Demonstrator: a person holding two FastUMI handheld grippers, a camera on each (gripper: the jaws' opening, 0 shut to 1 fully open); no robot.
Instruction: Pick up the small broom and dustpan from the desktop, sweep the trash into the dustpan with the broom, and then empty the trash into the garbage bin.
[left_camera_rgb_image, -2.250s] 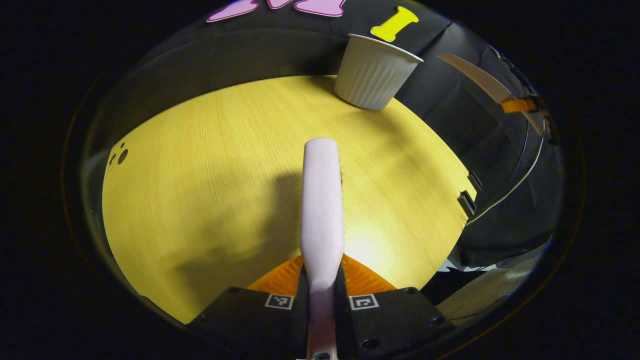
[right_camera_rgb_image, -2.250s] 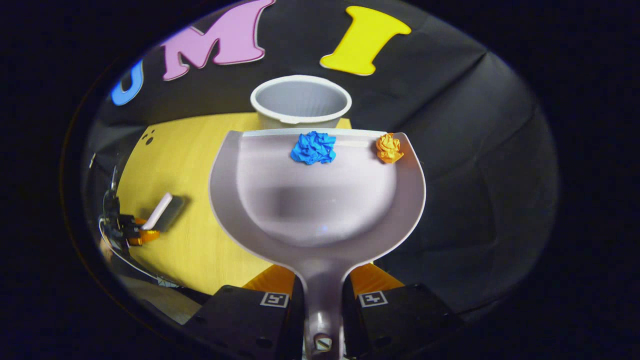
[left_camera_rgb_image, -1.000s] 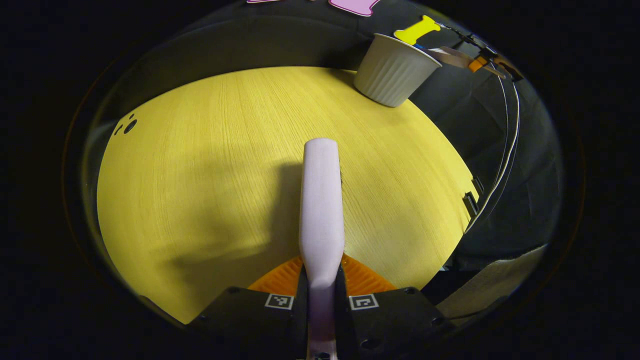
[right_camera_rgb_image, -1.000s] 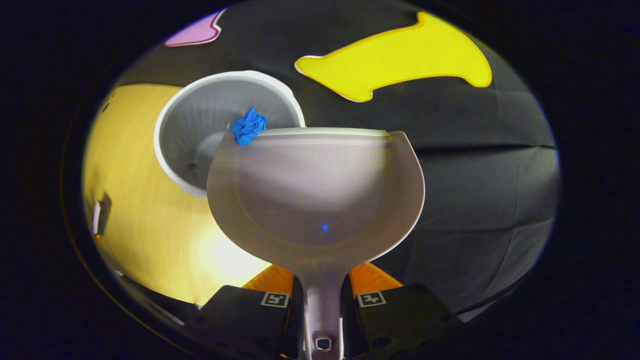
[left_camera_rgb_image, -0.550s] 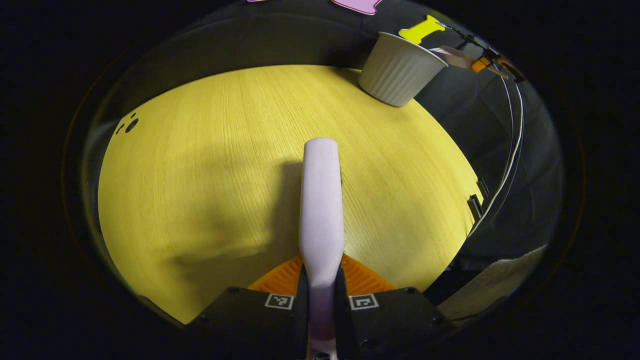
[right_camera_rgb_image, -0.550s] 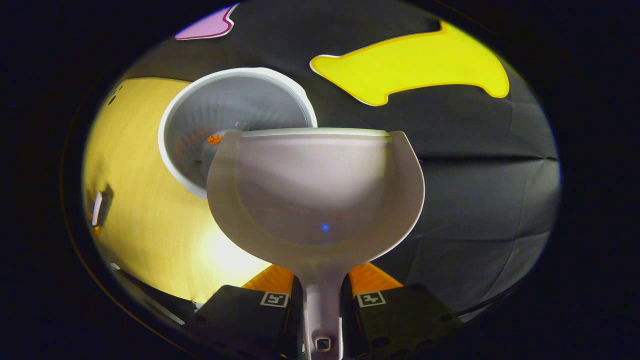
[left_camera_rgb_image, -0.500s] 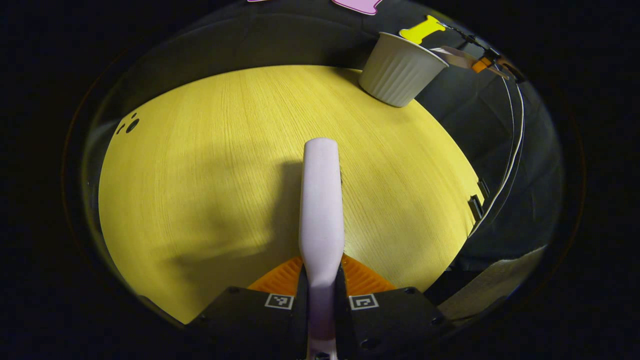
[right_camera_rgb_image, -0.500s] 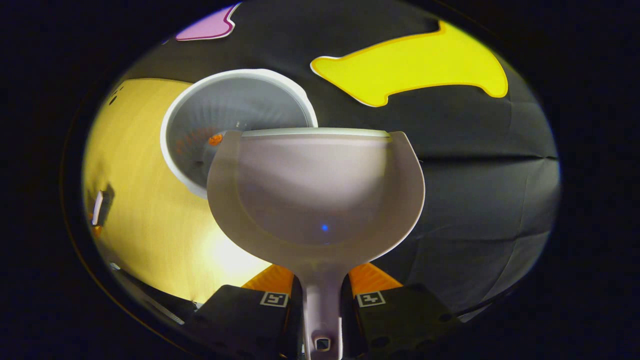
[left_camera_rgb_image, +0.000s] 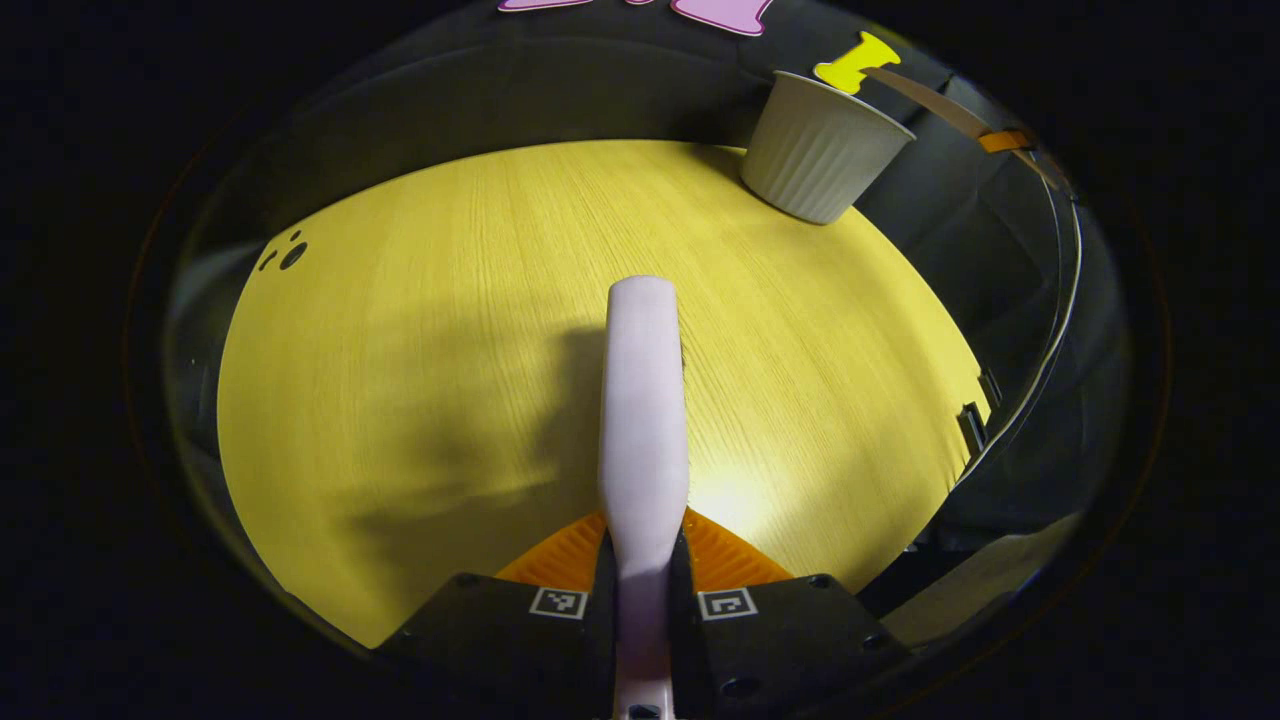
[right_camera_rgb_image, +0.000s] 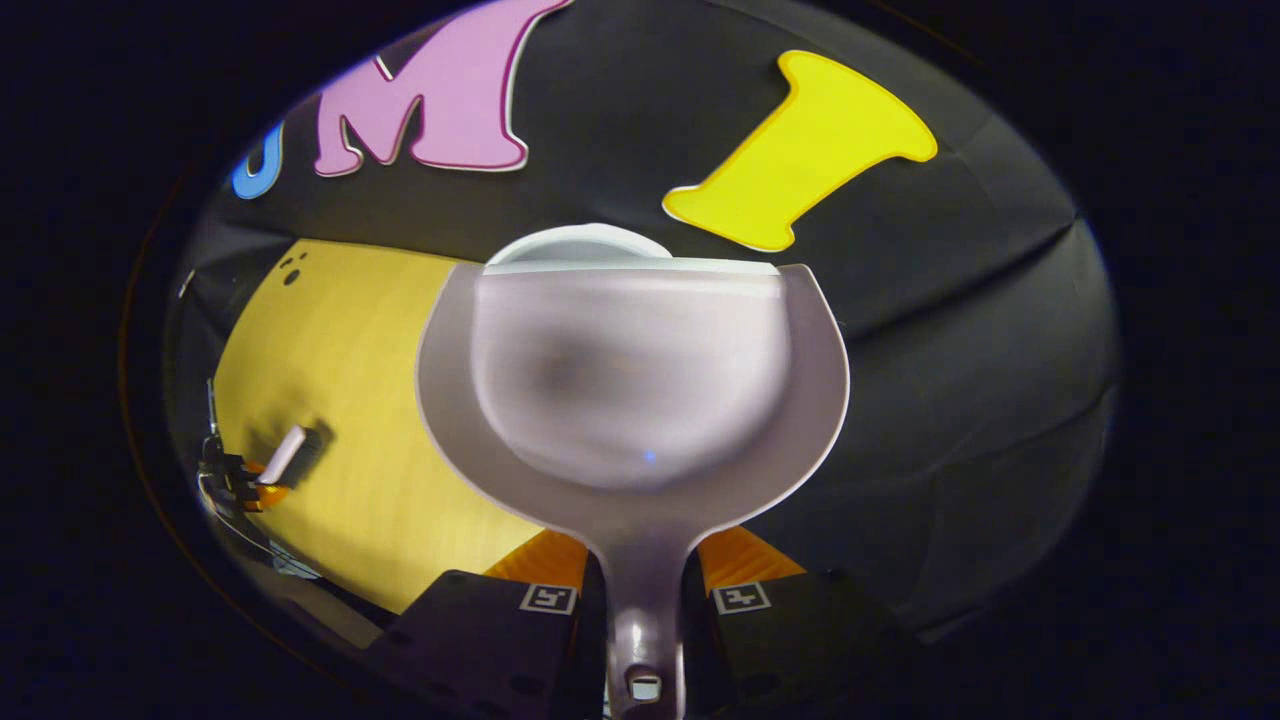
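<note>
My left gripper (left_camera_rgb_image: 643, 560) is shut on the pale lilac broom (left_camera_rgb_image: 643, 400), whose handle juts forward over the yellow desktop (left_camera_rgb_image: 420, 330). The white ribbed garbage bin (left_camera_rgb_image: 822, 150) stands at the desktop's far right corner. My right gripper (right_camera_rgb_image: 645, 590) is shut on the handle of the grey-white dustpan (right_camera_rgb_image: 632, 380), which is held level and has nothing in it. Behind the pan's front lip peeks the bin's rim (right_camera_rgb_image: 580, 243). In the left gripper view, the dustpan (left_camera_rgb_image: 925, 95) shows edge-on beside the bin. In the right gripper view, the left gripper (right_camera_rgb_image: 240, 478) with the broom (right_camera_rgb_image: 283, 453) sits far left.
The yellow desktop (right_camera_rgb_image: 330, 400) ends at the booth's black cloth wall on the far and right sides. A small black bracket (left_camera_rgb_image: 972, 425) sits on the table's right edge, and a white cable (left_camera_rgb_image: 1050, 330) runs down past it.
The blue and orange paper balls slid off the tipped dustpan into the bin. The dustpan has since tilted back level and drawn away from the bin's mouth. The broom stayed where it was.
</note>
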